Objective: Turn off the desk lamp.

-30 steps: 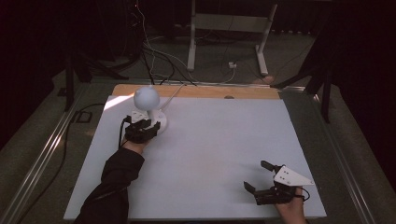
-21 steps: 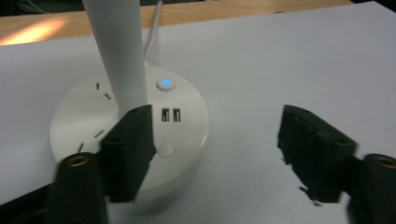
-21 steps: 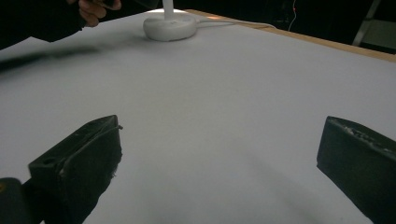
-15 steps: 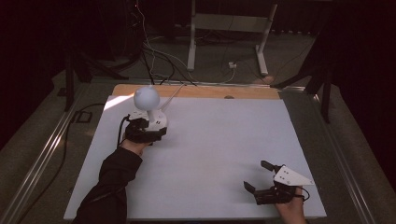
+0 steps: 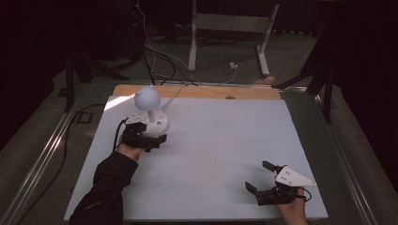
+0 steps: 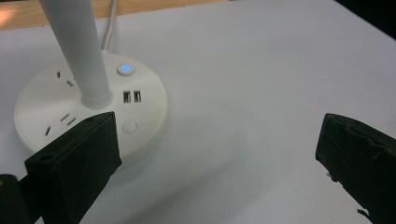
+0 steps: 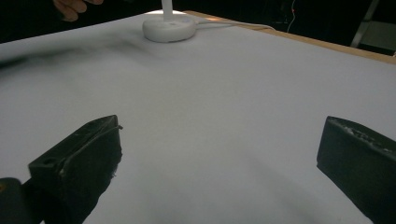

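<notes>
White desk lamp (image 5: 150,110) stands near the table's (image 5: 225,140) far left corner, blue button (image 6: 124,69) lit.
My left gripper (image 5: 143,138) sits beside its round base, jaws spread; my right gripper (image 5: 265,180), near the right front corner, is also spread.

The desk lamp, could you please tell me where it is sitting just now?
In the high view the desk lamp stands at the table's far left, just ahead of the left gripper, whose jaws are open beside its round base.

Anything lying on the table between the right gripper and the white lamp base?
Nothing: in the high view, bare white table runs from the right gripper to the lamp base; the right gripper view agrees.
</notes>
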Demonstrator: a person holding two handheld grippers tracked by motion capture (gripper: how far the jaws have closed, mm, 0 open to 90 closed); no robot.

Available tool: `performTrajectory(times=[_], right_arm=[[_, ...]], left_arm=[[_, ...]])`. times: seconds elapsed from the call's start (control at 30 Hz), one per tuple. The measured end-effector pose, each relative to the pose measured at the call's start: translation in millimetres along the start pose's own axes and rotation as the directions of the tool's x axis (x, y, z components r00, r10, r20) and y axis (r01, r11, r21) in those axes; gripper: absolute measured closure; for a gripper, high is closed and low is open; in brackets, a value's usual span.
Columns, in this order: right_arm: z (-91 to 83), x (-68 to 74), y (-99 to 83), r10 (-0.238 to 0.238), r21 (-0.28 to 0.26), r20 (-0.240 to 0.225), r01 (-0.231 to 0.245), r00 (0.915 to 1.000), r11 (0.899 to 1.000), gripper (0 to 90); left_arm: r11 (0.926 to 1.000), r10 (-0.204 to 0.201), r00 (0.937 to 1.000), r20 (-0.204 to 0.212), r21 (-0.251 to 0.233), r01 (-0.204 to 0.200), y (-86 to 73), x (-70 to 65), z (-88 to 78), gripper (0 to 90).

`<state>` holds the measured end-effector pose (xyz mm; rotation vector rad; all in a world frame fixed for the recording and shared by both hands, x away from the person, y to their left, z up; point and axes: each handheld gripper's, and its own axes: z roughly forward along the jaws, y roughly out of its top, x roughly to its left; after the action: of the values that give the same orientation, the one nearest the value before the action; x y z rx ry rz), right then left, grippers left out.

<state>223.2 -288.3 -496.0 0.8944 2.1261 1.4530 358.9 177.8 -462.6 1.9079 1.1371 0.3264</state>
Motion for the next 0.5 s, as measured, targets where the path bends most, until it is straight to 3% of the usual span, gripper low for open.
performTrajectory(times=[0.5], right_arm=[[-0.3, 0.4, 0.1, -0.002, 0.000, 0.000, 0.002, 1.0000, 1.000, 0.0]], left_arm=[[0.9994, 0.034, 0.9986, 0.041, -0.007, -0.034, -19.6, -13.1, -28.3, 0.6]])
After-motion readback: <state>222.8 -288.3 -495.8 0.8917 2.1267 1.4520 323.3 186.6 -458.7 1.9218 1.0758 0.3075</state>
